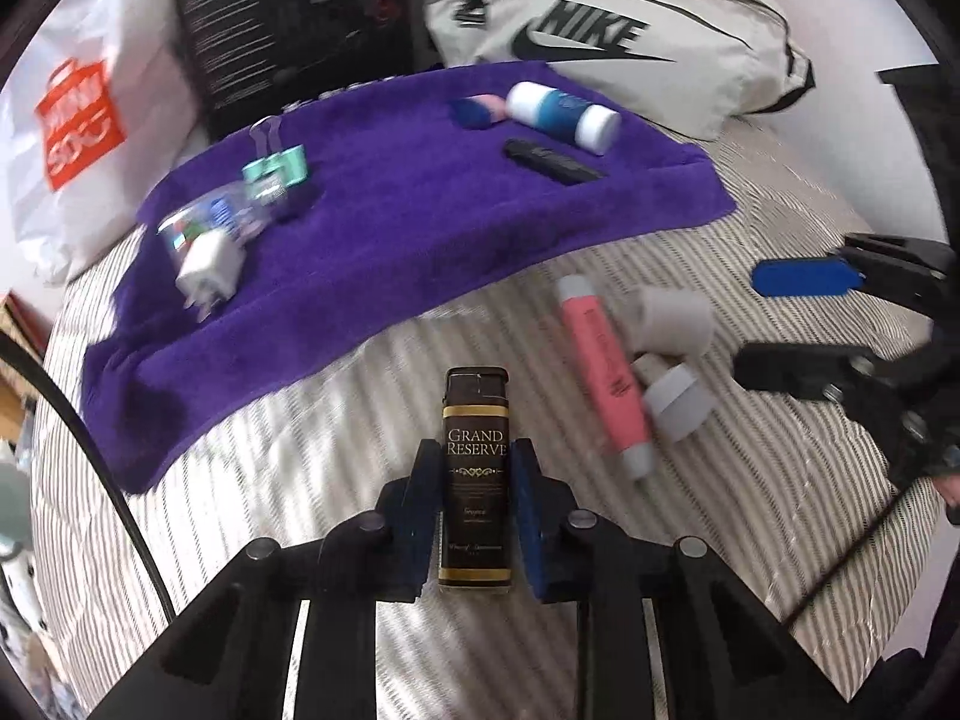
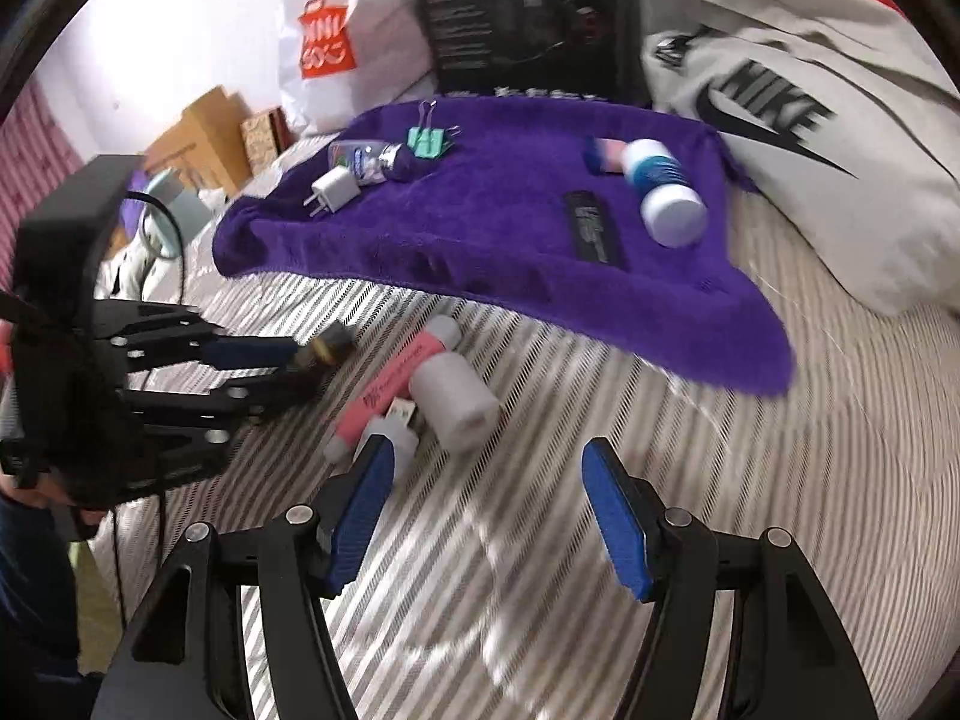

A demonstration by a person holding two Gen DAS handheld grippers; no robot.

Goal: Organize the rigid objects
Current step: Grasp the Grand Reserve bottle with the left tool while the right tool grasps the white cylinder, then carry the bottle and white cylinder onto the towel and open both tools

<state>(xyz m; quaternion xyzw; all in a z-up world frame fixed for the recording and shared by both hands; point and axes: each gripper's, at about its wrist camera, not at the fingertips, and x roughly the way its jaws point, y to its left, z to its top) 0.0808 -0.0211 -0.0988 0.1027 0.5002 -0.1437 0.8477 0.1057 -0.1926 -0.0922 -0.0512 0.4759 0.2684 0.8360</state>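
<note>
The task looks about half done: on the purple towel (image 1: 372,210) at 12 o'clock several items already lie, the left hand-held gripper (image 1: 474,498) clamps the Grand Reserve bottle (image 1: 476,474) above the striped bed (image 1: 336,438), the right hand-held gripper (image 2: 486,516) stands apart and empty, and the pink tube (image 2: 390,390) still waits on the bed.

The left hand-held gripper (image 1: 474,474) is a black plastic linkage of angular arms pinned with round silver-grey rivets, ending in two flat fingers faced with dark blue textured pads (image 1: 528,516). The right hand-held gripper (image 2: 486,516) has the same build: black struts, silver pivot pins and brighter blue ribbed pads (image 2: 612,516). Seen from the right wrist camera, the left unit carries a boxy black housing on top, small silver screws along its arms, and thin black cables looping from it.
</note>
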